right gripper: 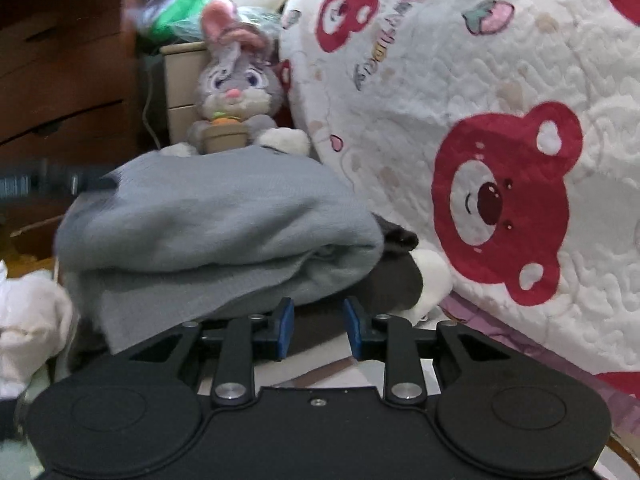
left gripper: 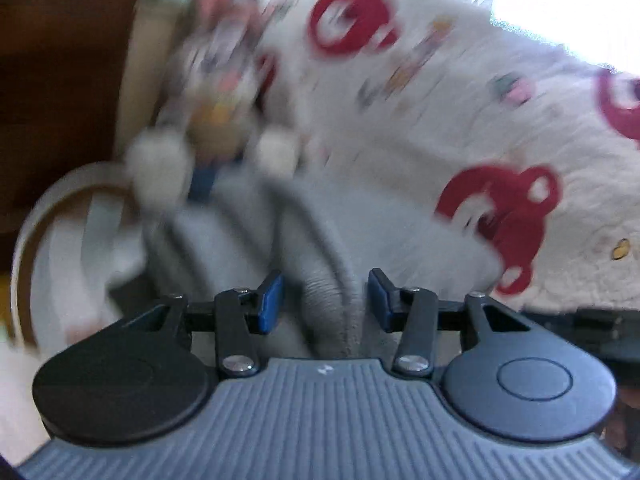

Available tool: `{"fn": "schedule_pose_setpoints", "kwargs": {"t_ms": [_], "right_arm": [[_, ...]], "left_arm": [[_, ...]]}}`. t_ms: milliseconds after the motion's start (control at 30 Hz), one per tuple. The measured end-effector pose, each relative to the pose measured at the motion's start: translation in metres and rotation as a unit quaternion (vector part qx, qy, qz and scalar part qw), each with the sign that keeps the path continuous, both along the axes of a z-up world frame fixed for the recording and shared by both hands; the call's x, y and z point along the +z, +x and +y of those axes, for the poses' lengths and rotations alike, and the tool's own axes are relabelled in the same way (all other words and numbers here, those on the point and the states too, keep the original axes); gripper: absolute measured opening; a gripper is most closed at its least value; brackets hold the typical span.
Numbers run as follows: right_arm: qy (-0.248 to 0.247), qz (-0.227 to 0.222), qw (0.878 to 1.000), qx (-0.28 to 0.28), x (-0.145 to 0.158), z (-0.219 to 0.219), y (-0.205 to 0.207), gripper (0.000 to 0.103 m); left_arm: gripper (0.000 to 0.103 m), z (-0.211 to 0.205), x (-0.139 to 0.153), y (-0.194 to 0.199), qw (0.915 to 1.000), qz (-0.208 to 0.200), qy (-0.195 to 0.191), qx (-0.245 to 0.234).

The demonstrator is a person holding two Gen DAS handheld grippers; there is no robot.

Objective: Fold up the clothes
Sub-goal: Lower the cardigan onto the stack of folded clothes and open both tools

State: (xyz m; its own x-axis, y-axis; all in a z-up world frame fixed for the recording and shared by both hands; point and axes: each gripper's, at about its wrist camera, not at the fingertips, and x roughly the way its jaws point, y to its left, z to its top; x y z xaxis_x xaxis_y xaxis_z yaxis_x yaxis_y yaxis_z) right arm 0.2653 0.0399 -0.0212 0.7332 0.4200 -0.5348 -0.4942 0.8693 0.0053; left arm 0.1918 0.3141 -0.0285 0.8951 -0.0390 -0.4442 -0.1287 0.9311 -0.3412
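A grey garment [right gripper: 220, 220] lies folded double on a dark brown garment [right gripper: 396, 280]. In the blurred left wrist view a ridge of this grey garment [left gripper: 328, 300] runs between the blue pads of my left gripper [left gripper: 326, 302], which is shut on it. From the right wrist view the left gripper [right gripper: 106, 182] is a dark blur at the garment's upper left corner. My right gripper [right gripper: 318, 328] is just in front of the garment's near edge. Its jaws stand apart and nothing is pinched between them.
A white quilt with red bears [right gripper: 500, 200] rises on the right. A grey plush rabbit [right gripper: 236, 92] sits behind the clothes by a small beige drawer unit [right gripper: 180, 80]. Brown wooden drawers [right gripper: 60, 80] stand far left. White cloth [right gripper: 28, 320] lies near left.
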Motion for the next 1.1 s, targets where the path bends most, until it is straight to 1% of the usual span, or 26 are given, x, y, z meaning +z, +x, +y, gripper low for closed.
{"fn": "schedule_pose_setpoints", "kwargs": {"t_ms": [33, 67, 100, 167, 200, 233, 267, 300, 333, 367, 433, 467, 500, 533, 567, 667, 767, 833, 900, 1000, 1067, 1100], "right_arm": [[0.004, 0.004, 1.000, -0.005, -0.001, 0.001, 0.007, 0.040], [0.007, 0.014, 1.000, -0.011, -0.003, 0.004, 0.016, 0.047], [0.008, 0.026, 1.000, -0.016, -0.005, 0.009, 0.026, 0.054], [0.023, 0.045, 0.998, -0.024, -0.005, 0.010, 0.046, 0.054], [0.032, 0.055, 0.998, -0.028, -0.004, 0.011, 0.055, 0.048], [0.041, 0.064, 0.997, -0.031, -0.003, 0.011, 0.065, 0.041], [0.051, 0.056, 0.996, -0.036, 0.000, 0.011, 0.069, 0.028], [0.062, 0.039, 0.996, -0.042, 0.006, 0.011, 0.070, 0.028], [0.061, 0.027, 0.997, -0.047, 0.007, 0.013, 0.070, 0.028], [0.041, 0.024, 0.998, -0.051, 0.003, 0.018, 0.072, 0.028], [-0.016, 0.030, 0.998, -0.054, -0.011, 0.029, 0.073, 0.028], [-0.030, 0.023, 0.998, -0.056, -0.014, 0.030, 0.068, 0.029], [-0.028, 0.018, 0.998, -0.060, -0.015, 0.029, 0.061, 0.029], [-0.018, 0.020, 0.998, -0.063, -0.014, 0.025, 0.055, 0.029], [-0.005, 0.024, 0.997, -0.066, -0.013, 0.020, 0.050, 0.029], [0.030, 0.022, 0.997, -0.065, -0.008, 0.002, 0.028, 0.033], [0.039, 0.022, 0.998, -0.053, -0.006, -0.014, 0.010, 0.035], [0.039, 0.018, 0.998, -0.050, -0.005, -0.025, 0.001, 0.038], [0.046, 0.022, 0.998, -0.048, -0.002, -0.035, -0.004, 0.043], [0.062, 0.026, 0.997, -0.047, 0.001, -0.049, -0.016, 0.046], [0.075, 0.027, 0.996, -0.047, 0.004, -0.059, -0.025, 0.048], [0.078, 0.028, 0.996, -0.042, 0.006, -0.063, -0.032, 0.050]], "left_arm": [[0.045, 0.005, -0.004, 0.001, 0.9996, 0.013, -0.024, -0.001], [0.045, 0.009, -0.007, 0.002, 0.9987, 0.024, -0.044, -0.002], [0.045, 0.011, -0.008, 0.002, 0.9984, 0.027, -0.050, -0.002], [0.043, 0.012, -0.008, 0.001, 0.9983, 0.025, -0.052, -0.001], [0.039, 0.013, -0.008, 0.000, 0.9978, 0.020, -0.064, -0.005], [0.035, 0.014, -0.009, -0.001, 0.9970, 0.016, -0.076, -0.010], [0.035, 0.014, -0.011, 0.000, 0.9954, 0.011, -0.093, -0.017], [0.035, 0.015, -0.014, 0.001, 0.9937, 0.007, -0.109, -0.023], [0.035, 0.013, -0.017, 0.002, 0.9927, 0.006, -0.118, -0.024], [0.035, 0.012, -0.018, 0.003, 0.9924, 0.004, -0.119, -0.029], [0.035, 0.009, -0.020, 0.004, 0.9909, 0.004, -0.128, -0.042], [0.036, 0.010, -0.018, 0.003, 0.9910, 0.008, -0.127, -0.040], [0.037, 0.010, -0.016, 0.002, 0.9911, 0.012, -0.127, -0.039], [0.037, 0.011, -0.014, 0.001, 0.9915, 0.016, -0.124, -0.038], [0.038, 0.013, -0.009, -0.001, 0.9929, 0.019, -0.112, -0.035], [0.046, 0.011, 0.004, -0.009, 0.9963, 0.020, -0.078, -0.030], [0.053, 0.002, 0.010, -0.011, 0.9980, 0.035, -0.048, -0.023], [0.063, -0.008, 0.012, -0.011, 0.9985, 0.043, -0.027, -0.020], [0.070, -0.018, 0.012, -0.010, 0.9985, 0.051, -0.014, -0.016], [0.071, -0.036, 0.014, -0.011, 0.9978, 0.066, 0.005, -0.003], [0.078, -0.049, 0.018, -0.015, 0.9973, 0.068, 0.027, -0.003], [0.080, -0.055, 0.020, -0.016, 0.9971, 0.069, 0.032, -0.006]]}}
